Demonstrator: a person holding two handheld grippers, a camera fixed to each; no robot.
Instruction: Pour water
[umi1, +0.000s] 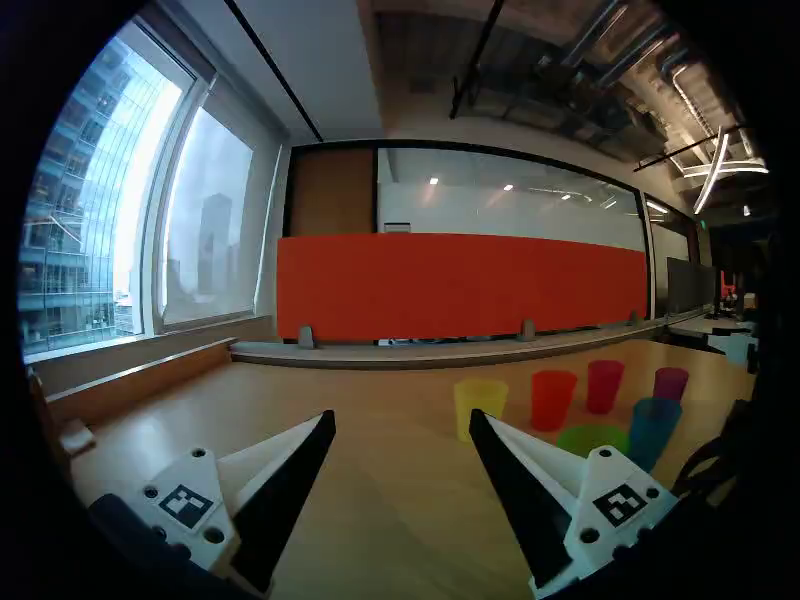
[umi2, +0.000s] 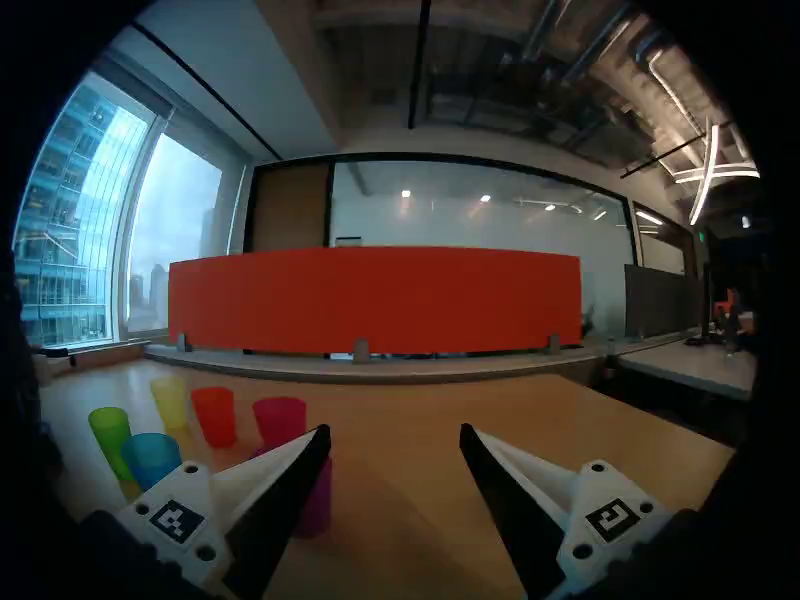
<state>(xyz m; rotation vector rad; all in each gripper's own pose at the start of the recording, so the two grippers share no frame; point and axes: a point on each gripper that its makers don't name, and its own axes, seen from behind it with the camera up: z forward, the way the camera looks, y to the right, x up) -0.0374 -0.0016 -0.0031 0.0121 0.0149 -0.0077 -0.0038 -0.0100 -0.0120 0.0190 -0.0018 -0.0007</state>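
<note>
Coloured cups (umi1: 553, 398) cluster on the wood table (umi1: 400, 520). In the left gripper view they're ahead and right of your left gripper (umi1: 400, 415), yellow cup (umi1: 480, 405) just past its right fingertip. In the right gripper view they're left of your right gripper (umi2: 393, 430), with the purple cup (umi2: 318, 500) partly behind its left finger. Both claws gape wide, nothing held.

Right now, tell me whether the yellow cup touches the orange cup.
Apart. The left gripper view shows bare table between the yellow cup and the orange cup.
</note>
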